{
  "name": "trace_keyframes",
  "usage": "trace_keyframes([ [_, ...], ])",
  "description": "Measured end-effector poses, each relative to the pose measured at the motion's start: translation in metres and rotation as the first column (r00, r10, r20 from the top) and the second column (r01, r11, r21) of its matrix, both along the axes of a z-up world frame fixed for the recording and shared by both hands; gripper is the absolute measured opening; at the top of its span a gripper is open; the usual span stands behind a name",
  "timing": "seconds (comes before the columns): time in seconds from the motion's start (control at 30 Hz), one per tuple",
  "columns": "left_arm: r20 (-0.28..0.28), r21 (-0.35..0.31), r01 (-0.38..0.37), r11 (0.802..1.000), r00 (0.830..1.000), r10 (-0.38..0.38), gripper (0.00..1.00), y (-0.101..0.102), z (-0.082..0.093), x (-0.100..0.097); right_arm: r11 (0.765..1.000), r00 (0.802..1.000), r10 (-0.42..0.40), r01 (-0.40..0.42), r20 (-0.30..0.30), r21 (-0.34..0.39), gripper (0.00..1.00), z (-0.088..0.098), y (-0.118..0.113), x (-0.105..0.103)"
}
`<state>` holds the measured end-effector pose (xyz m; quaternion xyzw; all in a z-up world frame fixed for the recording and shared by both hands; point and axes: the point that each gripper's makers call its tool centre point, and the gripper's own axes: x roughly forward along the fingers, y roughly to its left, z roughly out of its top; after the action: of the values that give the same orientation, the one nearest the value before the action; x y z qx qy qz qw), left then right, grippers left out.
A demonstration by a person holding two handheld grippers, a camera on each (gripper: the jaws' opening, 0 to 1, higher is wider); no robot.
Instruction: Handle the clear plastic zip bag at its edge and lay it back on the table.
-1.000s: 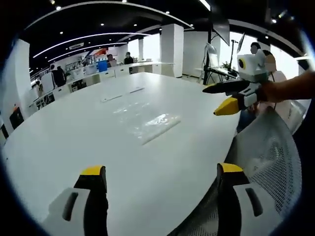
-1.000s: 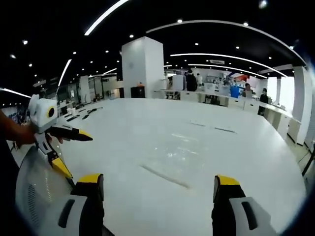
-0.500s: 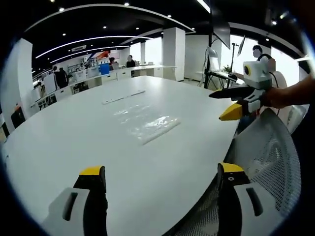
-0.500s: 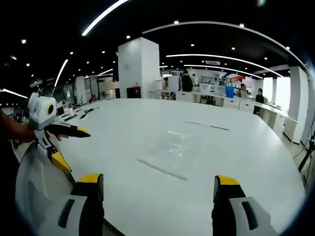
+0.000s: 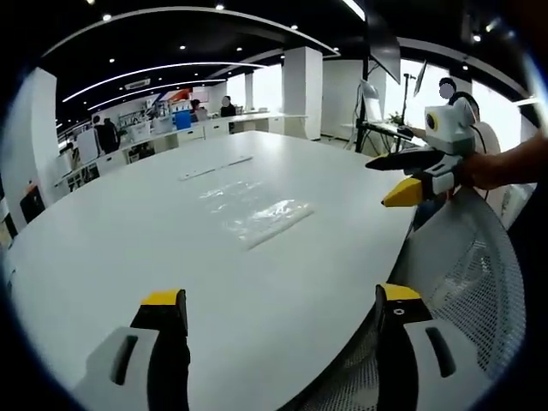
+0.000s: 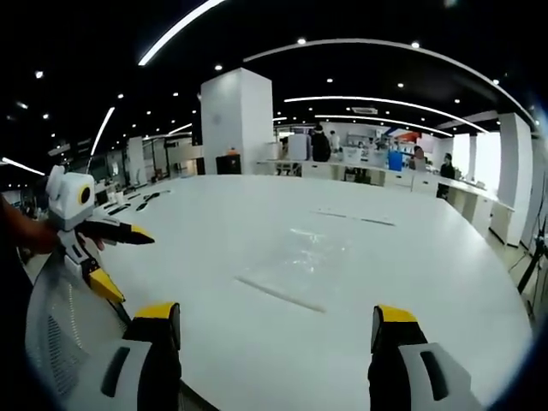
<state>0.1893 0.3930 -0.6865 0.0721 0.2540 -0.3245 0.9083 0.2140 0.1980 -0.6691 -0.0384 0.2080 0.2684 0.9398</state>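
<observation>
The clear plastic zip bag [image 5: 257,214] lies flat on the white table [image 5: 128,248], its zip edge nearest me; in the right gripper view the bag [image 6: 300,265] lies ahead, a little left of centre. My left gripper [image 5: 274,312] hovers open over the table's near edge, well short of the bag, with nothing between its jaws. My right gripper [image 6: 276,330] also stands open and empty, short of the bag. The right gripper [image 5: 402,175] enters the left gripper view at the right, held by a hand. The left gripper [image 6: 107,257] enters the right gripper view at the left.
A white mesh chair back [image 5: 467,274] stands at the table's near right edge, and the same chair [image 6: 60,334] is at lower left in the right gripper view. Two thin flat strips [image 5: 214,167] lie further back on the table. Desks, pillars and people fill the office behind.
Both views have shifted slightly as the hands moved; the bag lies where it was. Both grippers remain open.
</observation>
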Motion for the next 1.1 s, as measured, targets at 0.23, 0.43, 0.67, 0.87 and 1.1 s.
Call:
trace_keyframes([
  [0.23,0.013,0.02,0.009,1.0,1.0,-0.01,0.89,-0.001,-0.001,-0.001,1.0,1.0,-0.008,0.008,0.014,0.006,0.92,-0.003,-0.004,0.0],
  [0.43,0.019,0.032,0.013,0.999,1.0,-0.014,0.88,0.0,-0.004,-0.001,1.0,1.0,-0.006,0.006,0.03,0.001,0.91,-0.002,-0.002,-0.002],
  [0.67,0.018,0.028,0.009,1.0,1.0,-0.01,0.87,0.002,-0.007,0.001,1.0,0.999,-0.01,0.01,0.033,-0.004,0.91,-0.004,-0.002,-0.003],
  [0.87,0.02,0.022,0.002,1.0,1.0,-0.002,0.85,0.004,-0.007,0.002,0.998,1.0,0.003,-0.002,0.03,-0.055,0.89,-0.015,-0.002,-0.006],
  [1.1,0.021,0.027,0.014,1.0,1.0,-0.014,0.86,0.002,-0.011,0.001,0.998,0.999,-0.024,0.027,0.043,-0.062,0.82,-0.014,-0.01,-0.003],
])
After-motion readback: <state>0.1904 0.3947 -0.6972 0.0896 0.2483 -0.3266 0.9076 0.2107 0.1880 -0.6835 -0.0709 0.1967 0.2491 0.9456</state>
